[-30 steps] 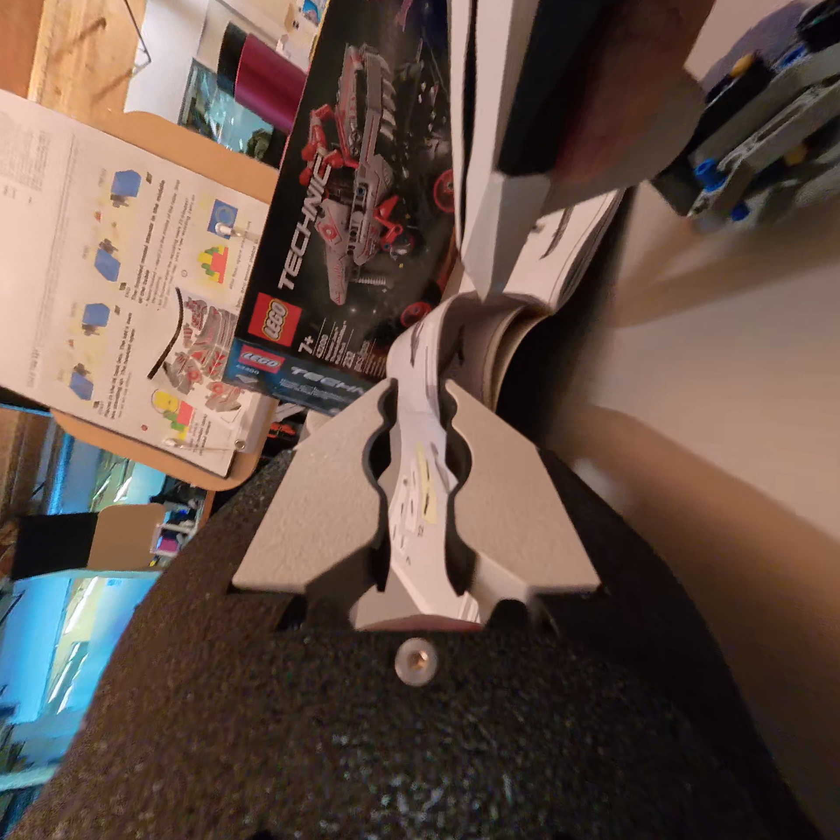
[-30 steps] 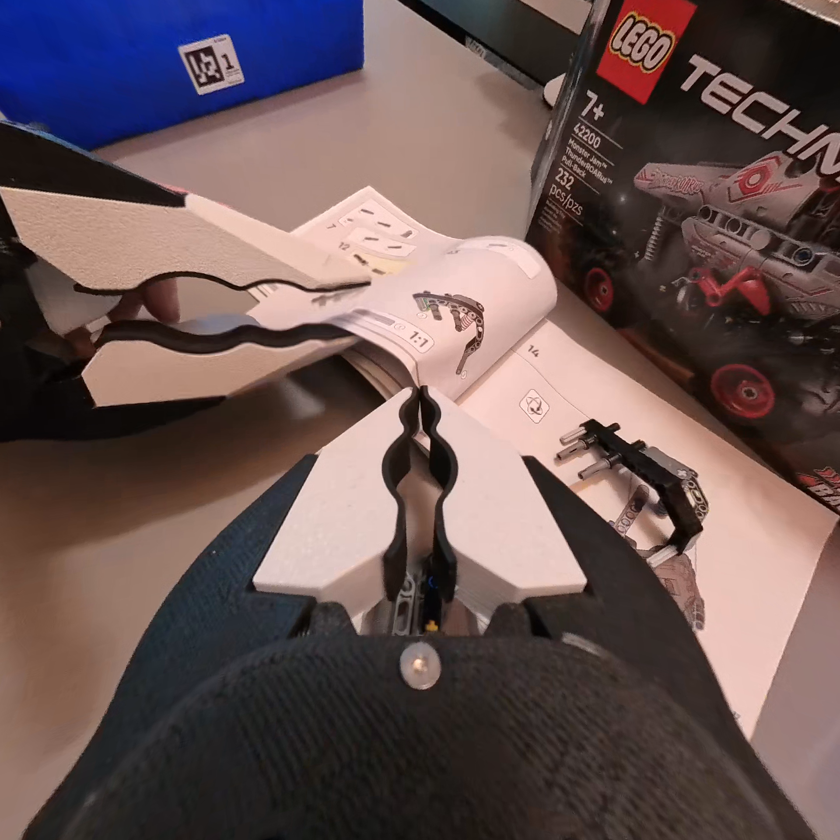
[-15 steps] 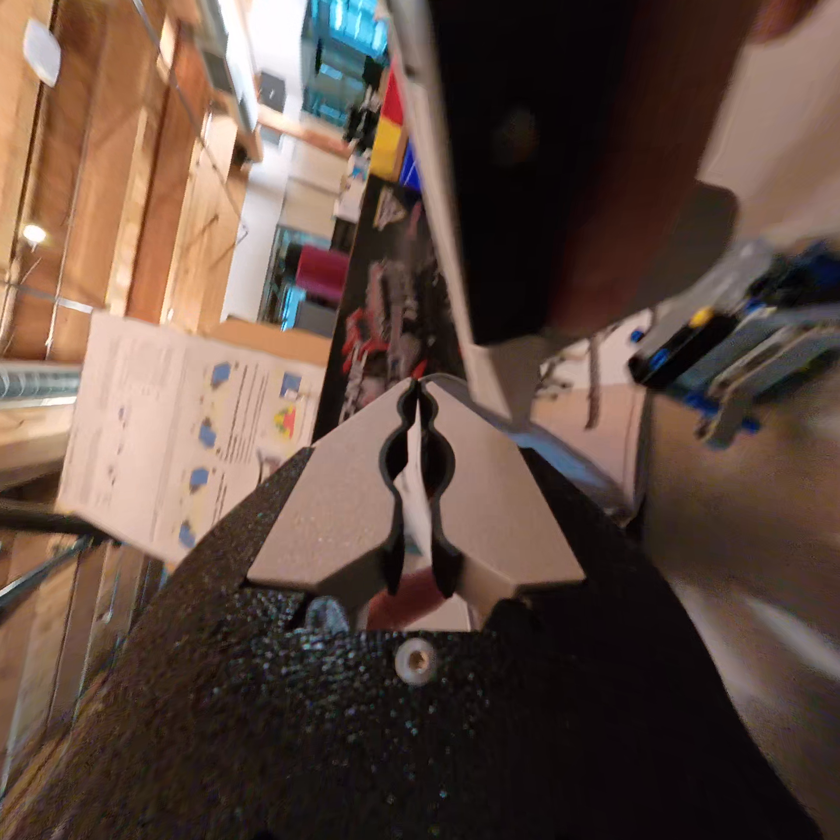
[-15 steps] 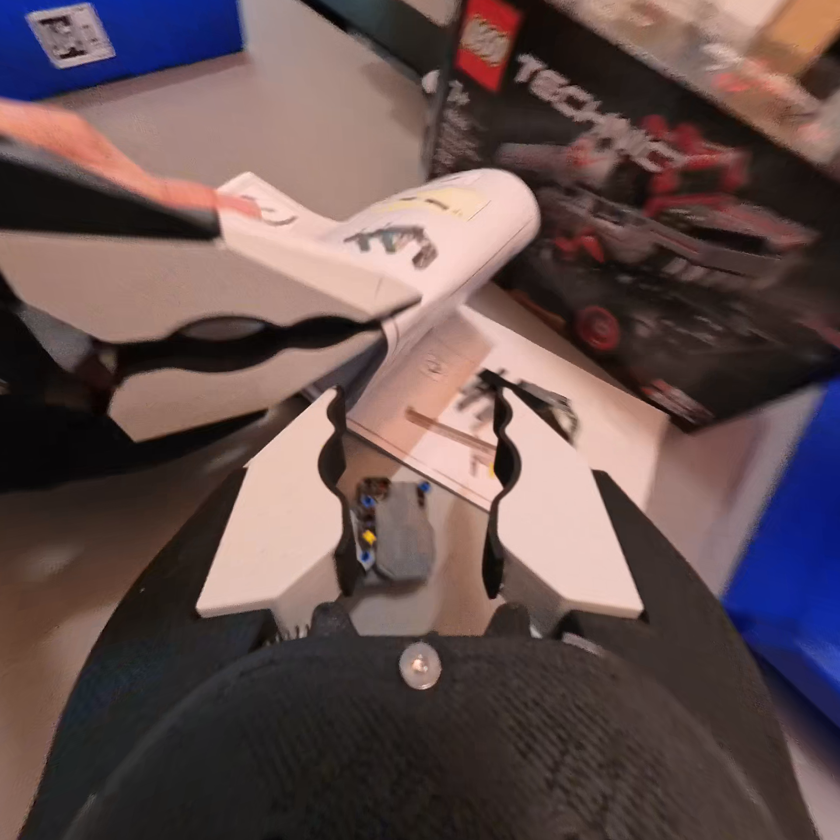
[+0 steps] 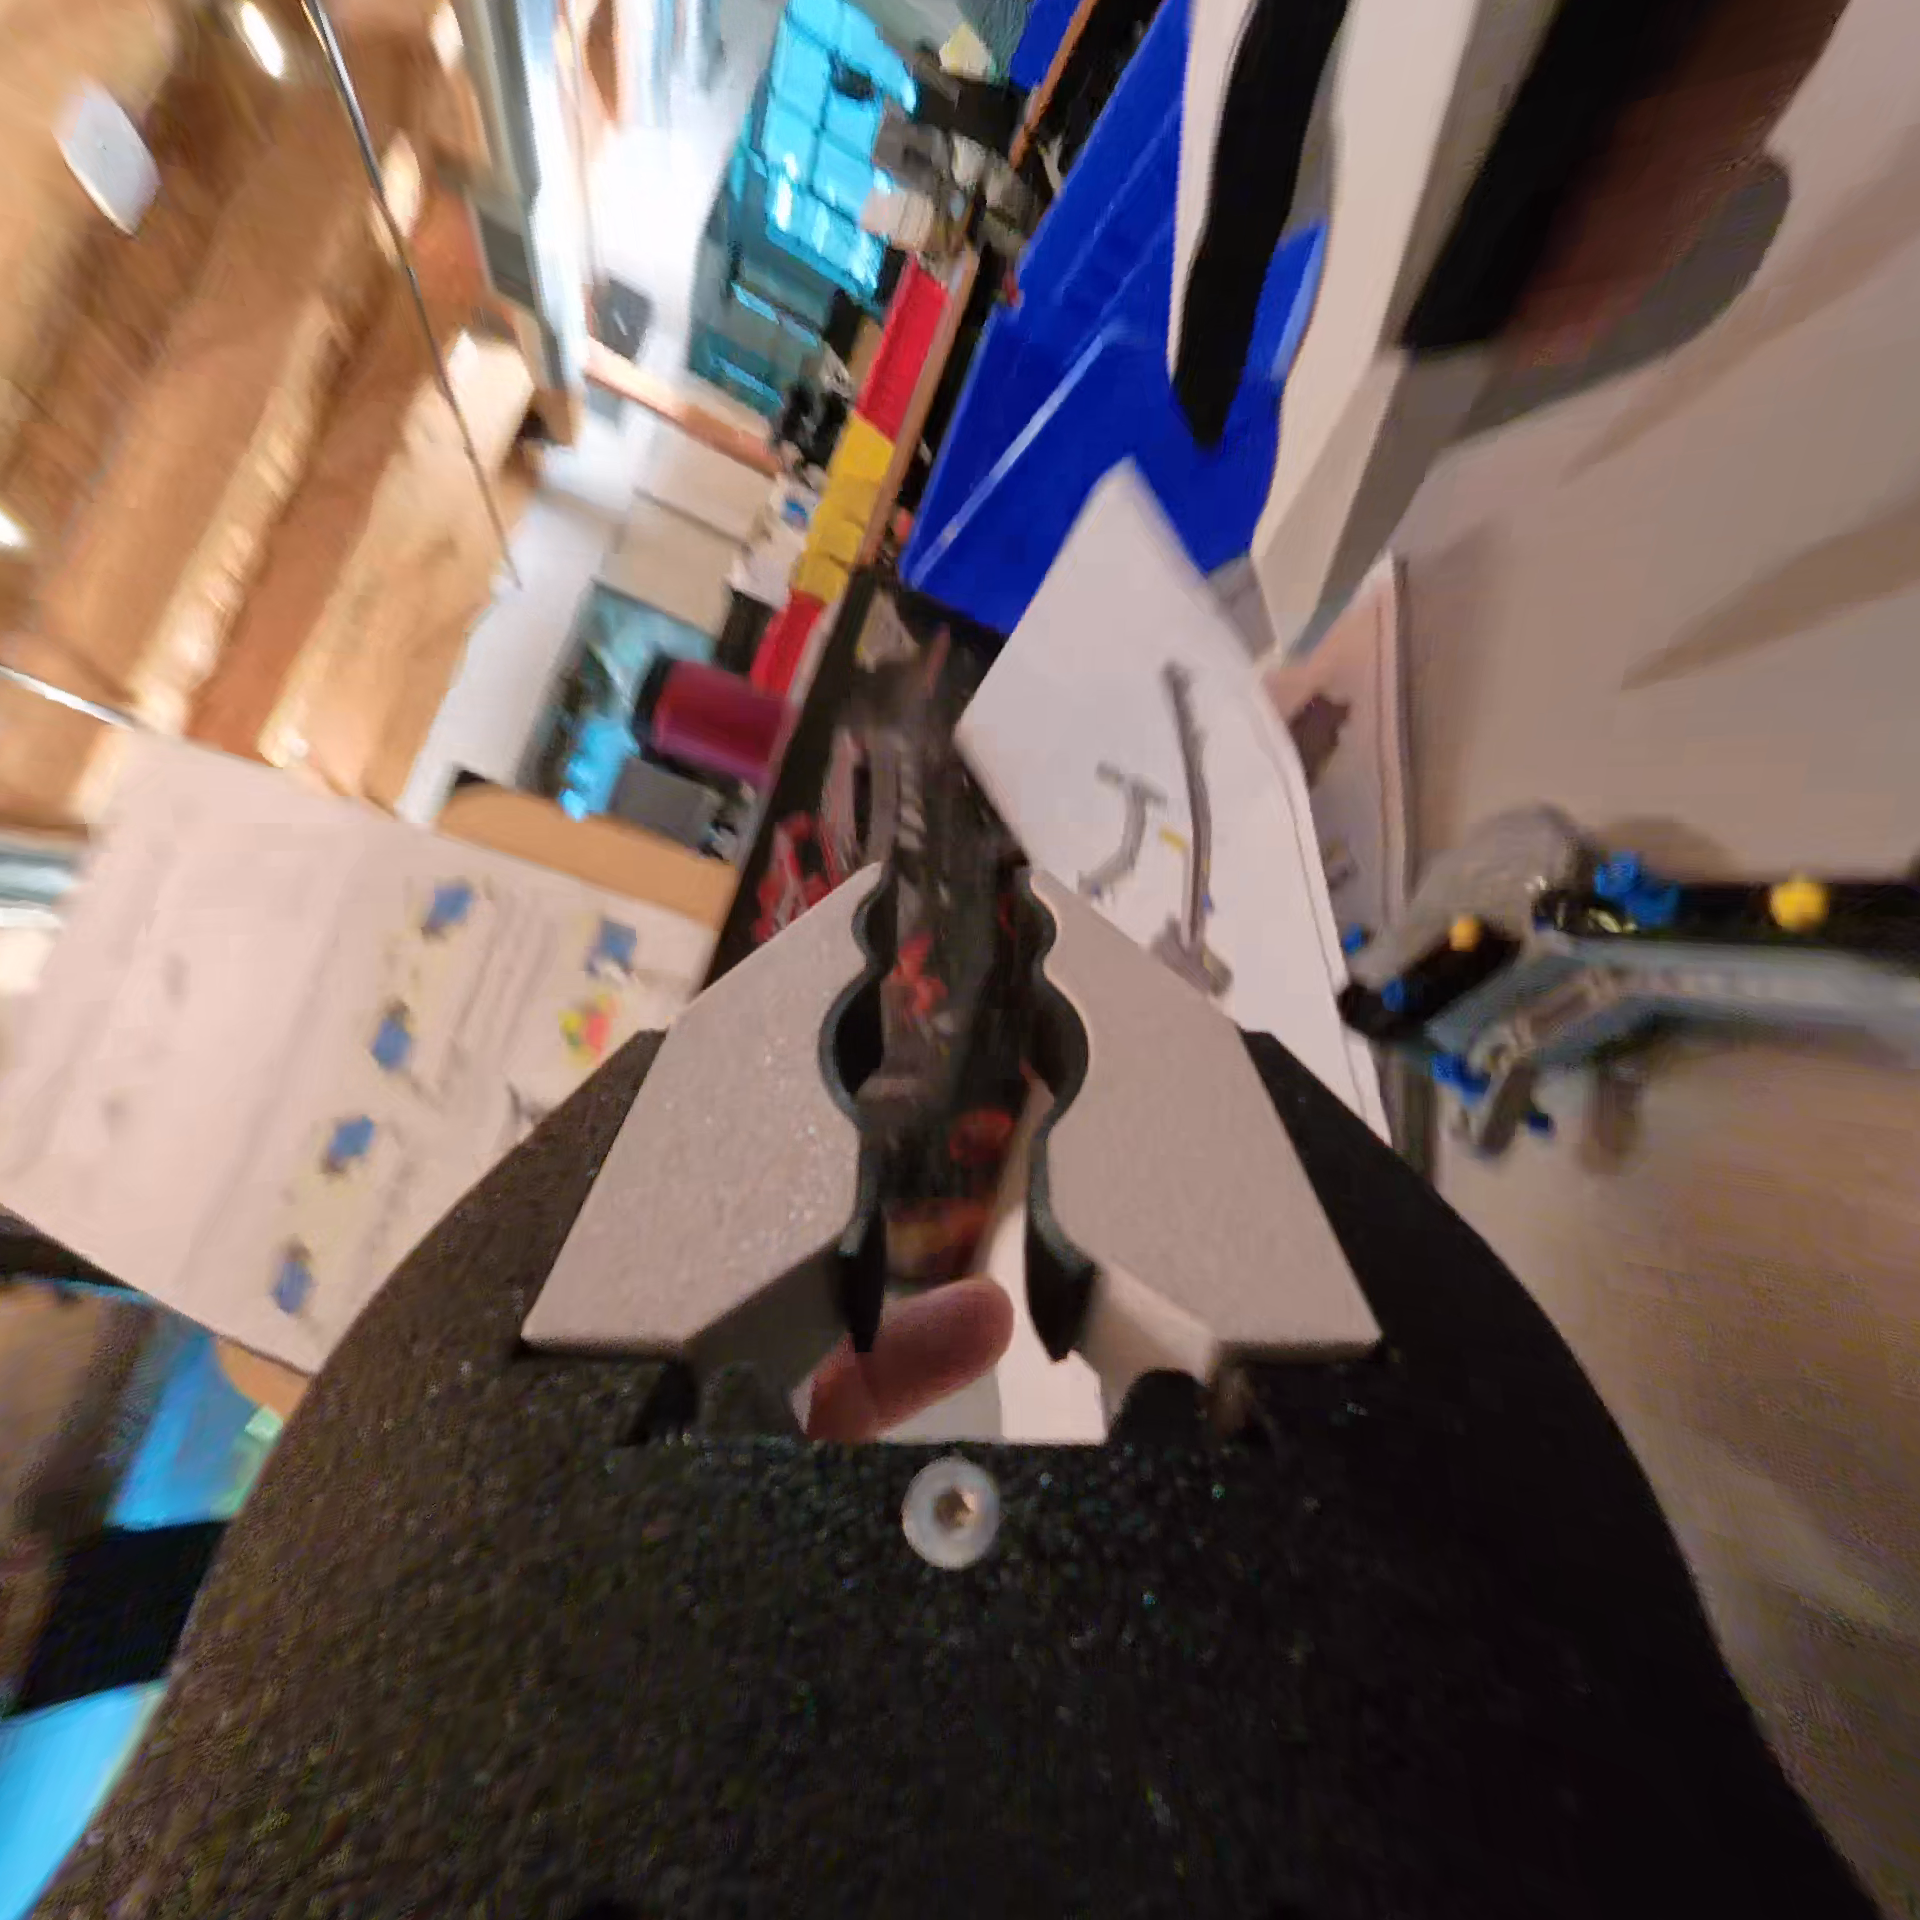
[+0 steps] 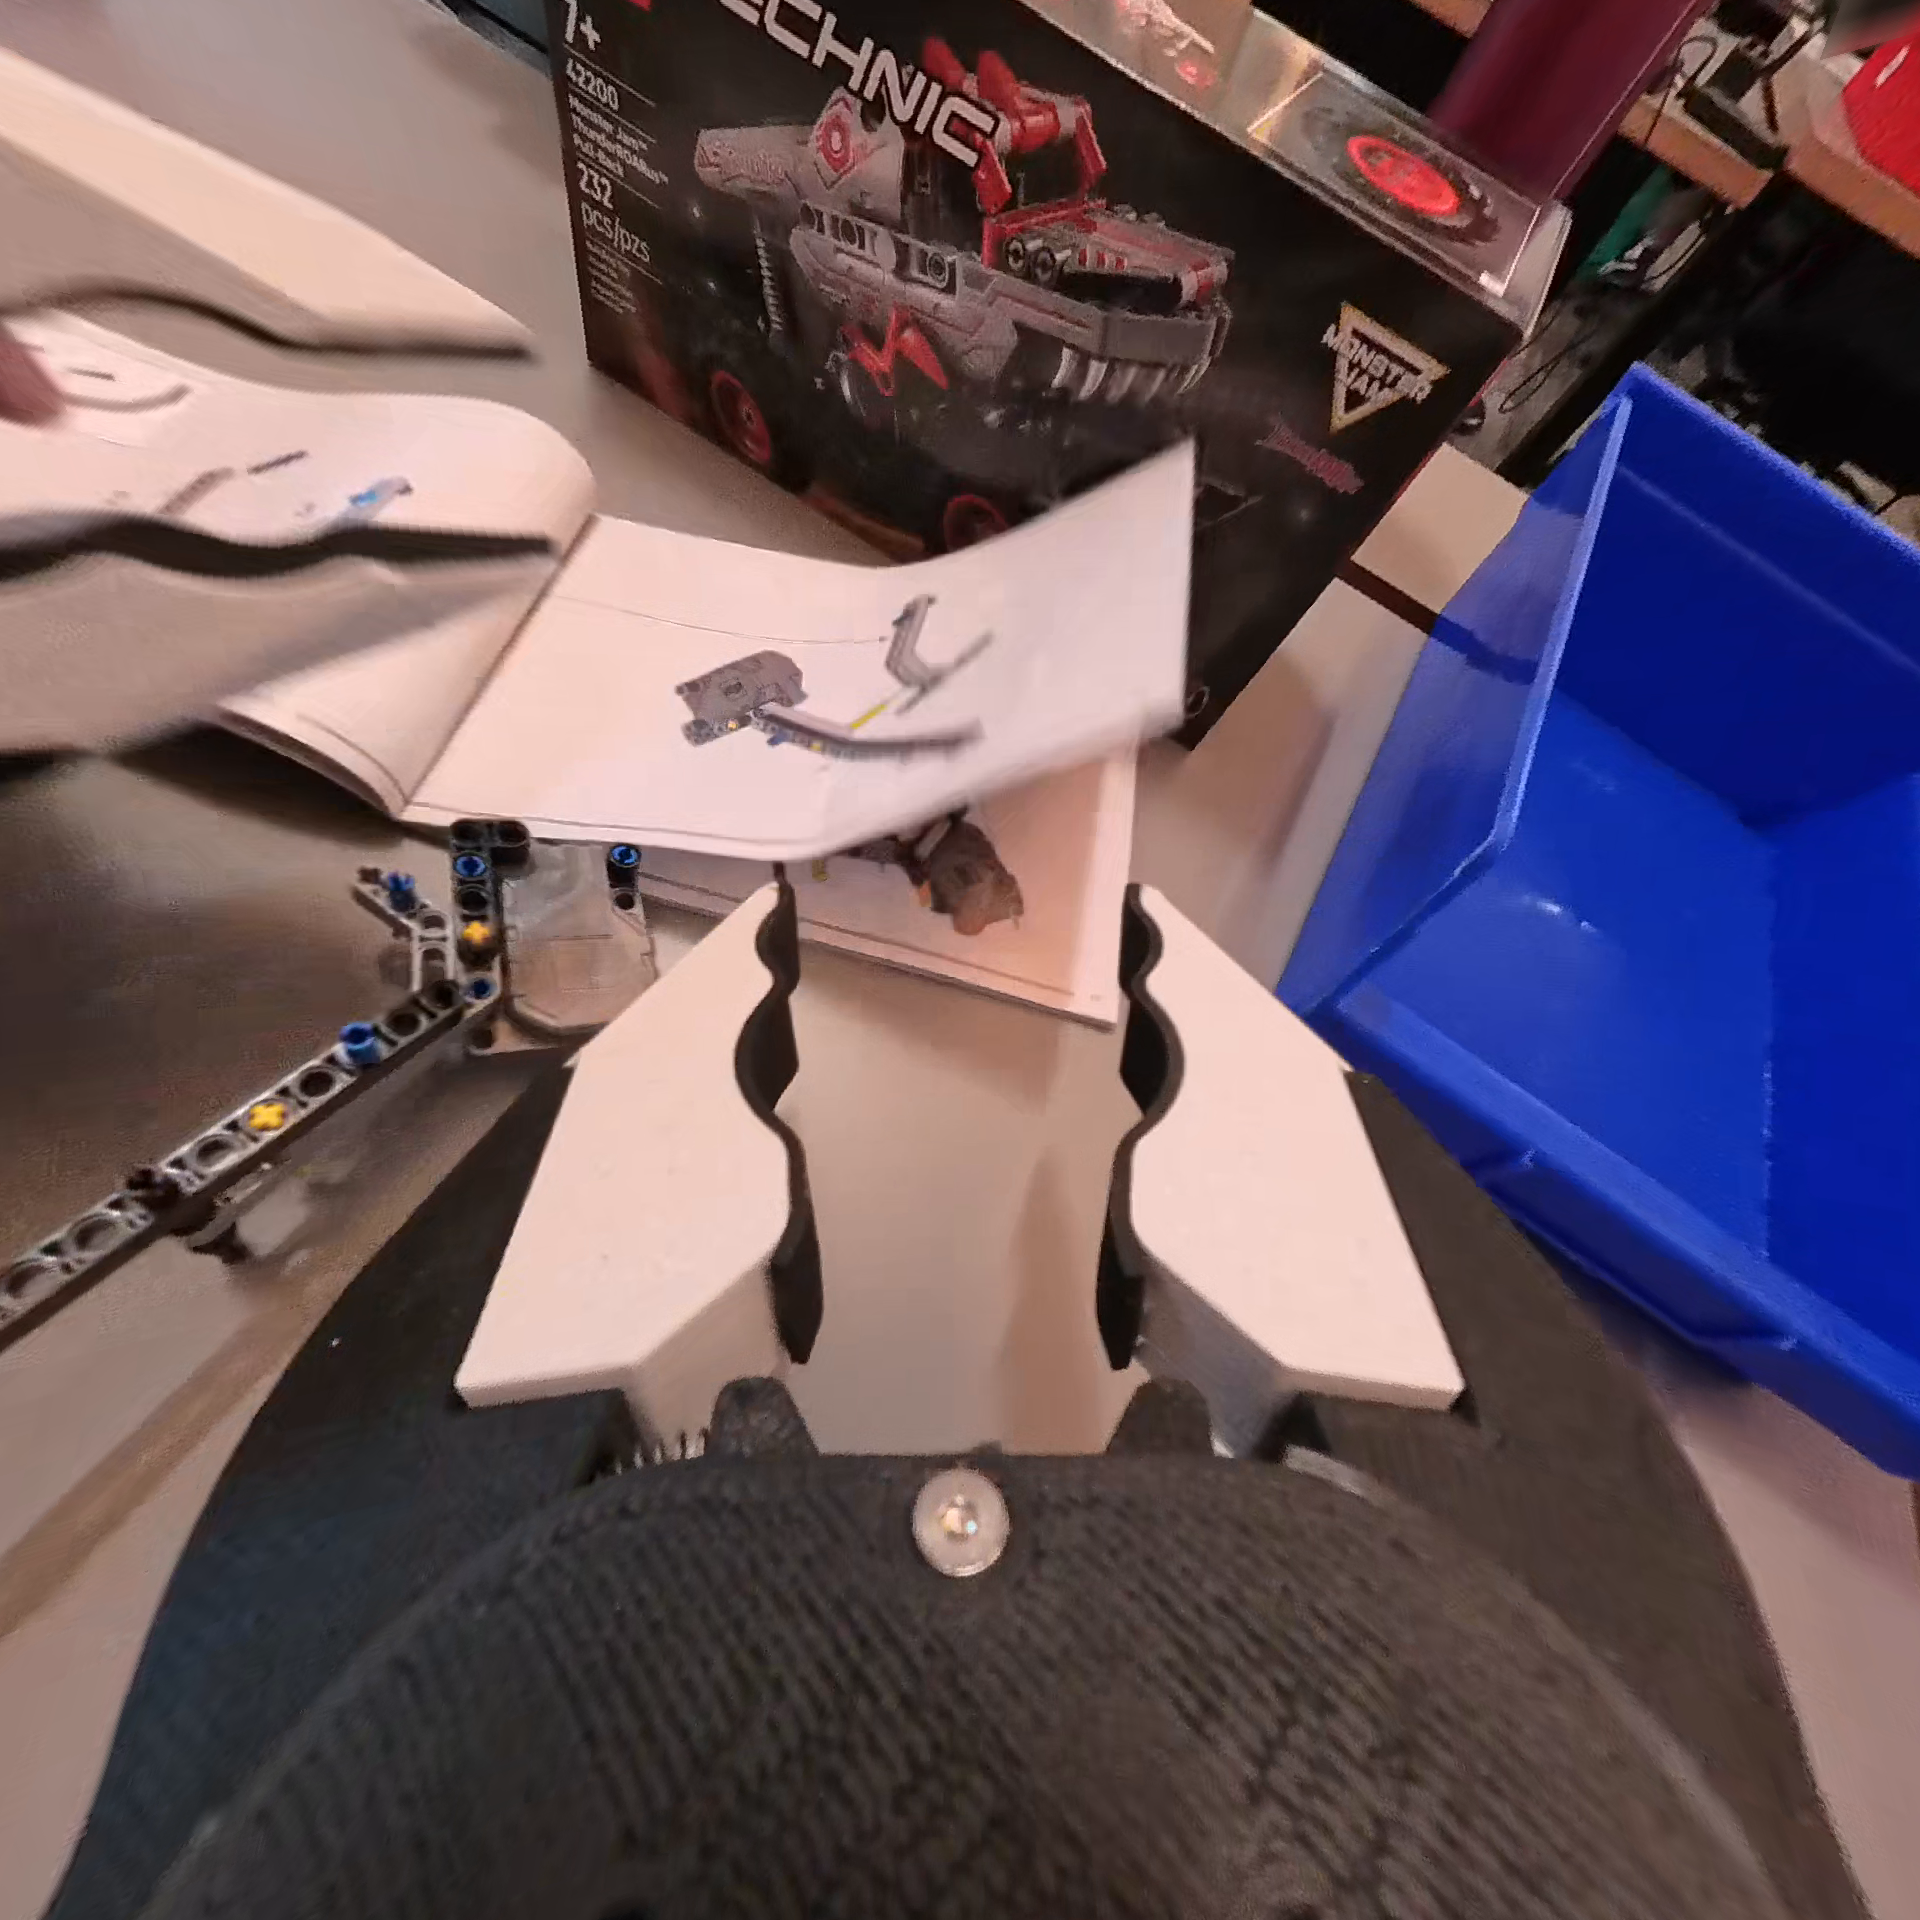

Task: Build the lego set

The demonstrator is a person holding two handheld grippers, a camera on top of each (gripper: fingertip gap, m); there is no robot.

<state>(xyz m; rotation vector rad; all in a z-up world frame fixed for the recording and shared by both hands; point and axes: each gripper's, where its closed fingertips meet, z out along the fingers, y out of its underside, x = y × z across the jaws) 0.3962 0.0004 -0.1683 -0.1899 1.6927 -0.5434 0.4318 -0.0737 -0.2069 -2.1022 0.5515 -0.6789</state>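
Note:
The open instruction booklet (image 6: pixel 644 717) lies on the table in front of the set's box (image 6: pixel 987 260). One page (image 6: pixel 935 665) hangs curled in the air above its right side. My left gripper (image 5: pixel 948 883) is slightly open, with a page edge along its right jaw; in the right wrist view it (image 6: pixel 535 447) is blurred, with the booklet's left pages between its jaws. My right gripper (image 6: pixel 956 904) is open and empty above the table. The grey and black lego assembly (image 6: pixel 416 997) with blue and yellow pins lies on the table left of it, and also shows in the left wrist view (image 5: pixel 1538 987).
A blue bin (image 6: pixel 1662 831) stands close on the right of my right gripper. A printed sheet on a brown board (image 5: pixel 312 987) stands behind the box. A person's fingertip (image 5: pixel 914 1351) shows behind my left jaws. One of the right gripper's fingers (image 5: pixel 1382 260) crosses the top of the left wrist view.
My right gripper opened, let the lego assembly down on the table and swung right toward the bin. My left gripper, shut on a booklet page, turned it over and has opened a little.

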